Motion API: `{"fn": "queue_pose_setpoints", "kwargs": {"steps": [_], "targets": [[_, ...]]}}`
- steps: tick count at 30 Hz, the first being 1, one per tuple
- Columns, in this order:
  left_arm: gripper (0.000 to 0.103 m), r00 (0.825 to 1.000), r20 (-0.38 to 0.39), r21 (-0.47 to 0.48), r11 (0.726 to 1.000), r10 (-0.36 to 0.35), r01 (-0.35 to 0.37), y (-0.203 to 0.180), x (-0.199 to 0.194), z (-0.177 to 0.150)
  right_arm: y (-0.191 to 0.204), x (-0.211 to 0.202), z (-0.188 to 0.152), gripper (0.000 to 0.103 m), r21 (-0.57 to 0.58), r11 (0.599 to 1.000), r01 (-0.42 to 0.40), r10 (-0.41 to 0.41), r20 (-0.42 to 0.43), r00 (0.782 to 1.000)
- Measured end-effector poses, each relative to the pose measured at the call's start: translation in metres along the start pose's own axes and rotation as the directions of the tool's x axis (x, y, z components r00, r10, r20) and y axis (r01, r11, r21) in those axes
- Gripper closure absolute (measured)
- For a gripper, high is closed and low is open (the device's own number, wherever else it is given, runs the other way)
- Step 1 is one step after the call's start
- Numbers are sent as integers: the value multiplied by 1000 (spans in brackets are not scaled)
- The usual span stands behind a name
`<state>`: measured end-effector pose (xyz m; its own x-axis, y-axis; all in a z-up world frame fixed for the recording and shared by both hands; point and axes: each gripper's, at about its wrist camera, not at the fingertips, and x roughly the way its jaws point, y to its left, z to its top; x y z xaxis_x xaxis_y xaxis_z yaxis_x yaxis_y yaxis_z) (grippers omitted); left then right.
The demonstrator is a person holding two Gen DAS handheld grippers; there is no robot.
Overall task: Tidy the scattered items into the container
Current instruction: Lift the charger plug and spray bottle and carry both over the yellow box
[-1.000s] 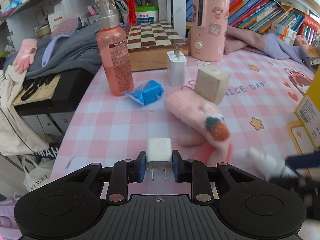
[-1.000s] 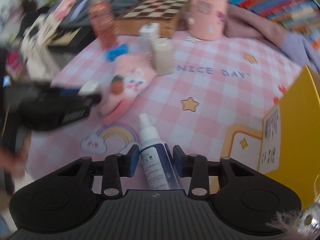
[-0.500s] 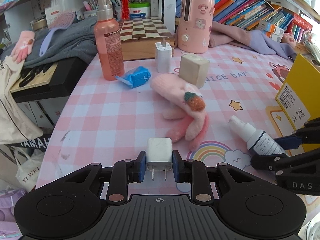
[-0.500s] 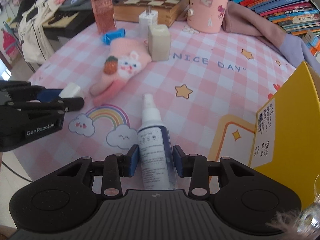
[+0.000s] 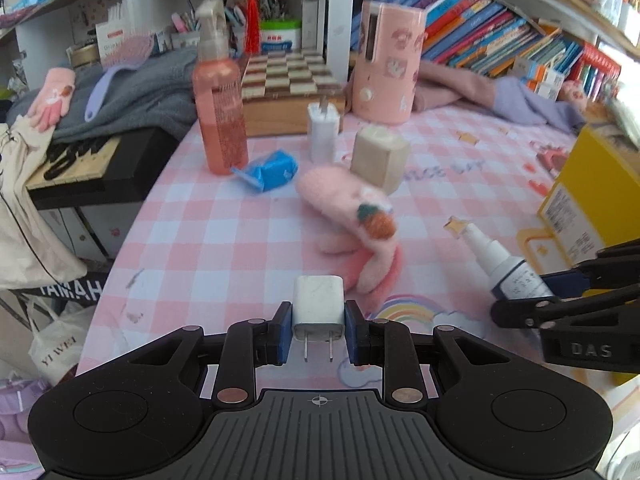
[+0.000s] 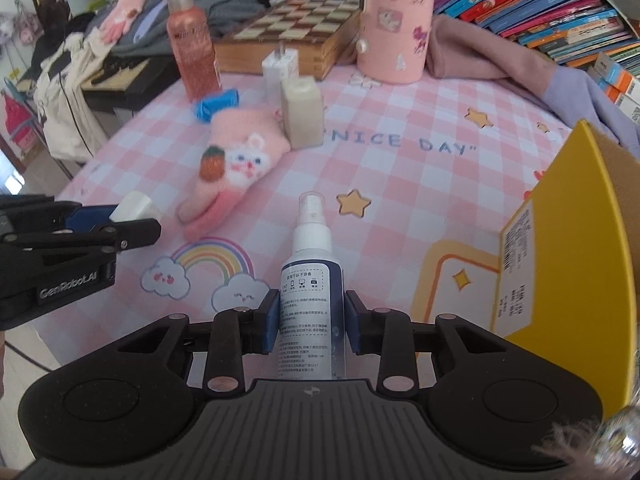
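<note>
Compared with a second ago, the white charger [image 5: 319,300] is kept clamped in the left tongs [image 5: 318,330], now lifted a little above the checked bench [image 5: 224,236]. The right tongs [image 6: 311,322] have just been closing and now grip the spray bottle [image 6: 312,292]. The yellow container [image 6: 576,248] is seen at the right, cut off by the edge. In the left view the background is blurred, so the bench lettering is hard to read.
</note>
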<state>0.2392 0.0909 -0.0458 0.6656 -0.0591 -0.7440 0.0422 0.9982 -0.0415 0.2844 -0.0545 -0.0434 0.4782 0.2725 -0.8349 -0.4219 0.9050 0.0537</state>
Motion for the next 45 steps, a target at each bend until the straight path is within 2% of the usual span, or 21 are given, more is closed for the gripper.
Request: {"fn": "queue_pose_setpoints", "kwargs": {"steps": [7,14,20,31,45], "targets": [[78,996,62,-23,998,-59,61,-10,-32,12,-3,-29,0,72,30,1000,-3,1,77,997],[78,988,107,-14,993,-116,118,-23,-64,10,-2,-62,-14,72,50,999,-8,1,133,991],[78,980,121,-36,986,-159,164,-27,-85,-3,5,-86,-34,72,40,999,3,-10,163,987],[78,973,128,-43,979,-194,200,-30,-128,-37,26,-116,-76,72,89,996,-17,1,183,983],[78,960,134,6,969,-246,248,-43,-176,-83,51,-159,-140,72,153,988,13,-43,198,979]]}}
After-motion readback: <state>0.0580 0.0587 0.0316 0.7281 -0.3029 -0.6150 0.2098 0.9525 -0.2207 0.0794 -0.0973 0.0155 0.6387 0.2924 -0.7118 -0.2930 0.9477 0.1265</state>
